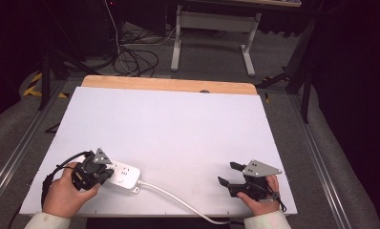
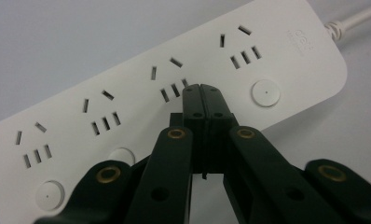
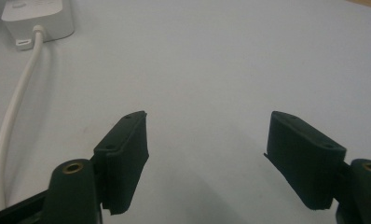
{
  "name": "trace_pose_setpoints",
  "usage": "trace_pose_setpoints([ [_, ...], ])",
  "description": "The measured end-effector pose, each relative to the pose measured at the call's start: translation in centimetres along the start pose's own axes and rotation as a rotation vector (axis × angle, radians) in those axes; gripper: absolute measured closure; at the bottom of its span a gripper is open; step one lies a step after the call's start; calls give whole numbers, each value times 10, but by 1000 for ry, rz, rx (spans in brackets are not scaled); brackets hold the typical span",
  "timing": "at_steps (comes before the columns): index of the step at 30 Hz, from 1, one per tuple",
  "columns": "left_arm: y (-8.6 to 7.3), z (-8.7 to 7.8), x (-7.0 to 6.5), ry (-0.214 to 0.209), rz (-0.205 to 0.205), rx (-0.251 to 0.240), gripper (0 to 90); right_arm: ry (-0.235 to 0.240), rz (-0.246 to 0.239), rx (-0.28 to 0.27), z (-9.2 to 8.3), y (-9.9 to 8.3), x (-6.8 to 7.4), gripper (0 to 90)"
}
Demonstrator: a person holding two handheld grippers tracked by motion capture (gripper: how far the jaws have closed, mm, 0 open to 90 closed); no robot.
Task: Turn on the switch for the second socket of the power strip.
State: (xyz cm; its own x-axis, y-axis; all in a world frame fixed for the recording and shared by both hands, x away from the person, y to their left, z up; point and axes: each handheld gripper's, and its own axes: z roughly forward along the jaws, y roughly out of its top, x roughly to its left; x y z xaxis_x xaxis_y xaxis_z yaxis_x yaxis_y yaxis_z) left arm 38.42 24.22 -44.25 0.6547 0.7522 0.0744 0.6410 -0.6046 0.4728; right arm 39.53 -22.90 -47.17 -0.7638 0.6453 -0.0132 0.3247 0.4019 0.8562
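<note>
Jaws pressed together above power strip on left gripper, right gripper wide apart, low.

The power strip looked like smooth white plastic. The table was matt white, with a wooden edge at twelve o'clock.

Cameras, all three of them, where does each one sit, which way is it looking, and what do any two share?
High view: above the person's side, facing forward and down on the white table; both hands, left gripper and right gripper show.
Left gripper view: on the left gripper, its fingers shut, pointing down at the power strip.
Right gripper view: on the right gripper, fingers open, facing across the table toward the strip's cord.
Shared: all three show the power strip.
</note>
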Motion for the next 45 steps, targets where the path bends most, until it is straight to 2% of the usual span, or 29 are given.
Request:
trace_pose_setpoints([
  [2, 0, 0, 1, -1, 0, 1, 900, 0, -1, -1, 0, 0, 0, 298],
  [3, 0, 0, 2, -17, -17, -5, 900, 0, -1, 0, 0, 0, 0, 298],
  [6, -1, -1, 4, -25, -17, -26, 900, 0, 2, 1, 0, 0, 0, 298],
  [9, 2, -3, 1, 9, -5, -23, 892, 1, 4, 2, 1, -1, -1, 297],
  [10, 3, -4, 0, 20, -3, -18, 860, 2, 4, 3, 1, -1, -1, 297],
  [14, 4, -13, 0, 10, -8, -57, 850, 1, 3, 3, 1, 0, -1, 297],
  [19, 3, -22, -1, 32, -19, -91, 847, 2, 3, 4, 1, -1, 0, 297],
  [24, 4, -24, 1, 35, -33, -98, 849, 1, 6, 3, 1, -1, -1, 297],
  [29, 6, -32, -1, 44, -28, -126, 847, 0, 6, 4, 1, -1, -1, 297],
  [34, 4, -31, 2, 39, -40, -130, 830, 1, 4, 3, 1, -1, -1, 296],
  [36, 4, -32, 1, 35, -49, -148, 776, 0, 5, 4, 1, -1, -2, 296],
  [37, 4, -34, 1, 33, -43, -157, 681, 0, 6, 5, 1, -1, -2, 296],
  [38, 5, -35, 1, 30, -49, -172, 634, 1, 4, 5, 1, -1, -2, 296],
  [39, 5, -37, 1, 32, -46, -186, 634, 1, 4, 5, 1, -1, -2, 296],
  [40, 5, -39, 1, 35, -52, -208, 537, 1, 4, 5, 1, -1, -2, 296],
  [43, 4, -43, 1, 19, -61, -262, 494, 1, 4, 5, 1, -1, -2, 295],
  [45, 3, -45, 1, 12, -65, -291, 430, 1, 5, 5, 1, -1, -2, 295],
])
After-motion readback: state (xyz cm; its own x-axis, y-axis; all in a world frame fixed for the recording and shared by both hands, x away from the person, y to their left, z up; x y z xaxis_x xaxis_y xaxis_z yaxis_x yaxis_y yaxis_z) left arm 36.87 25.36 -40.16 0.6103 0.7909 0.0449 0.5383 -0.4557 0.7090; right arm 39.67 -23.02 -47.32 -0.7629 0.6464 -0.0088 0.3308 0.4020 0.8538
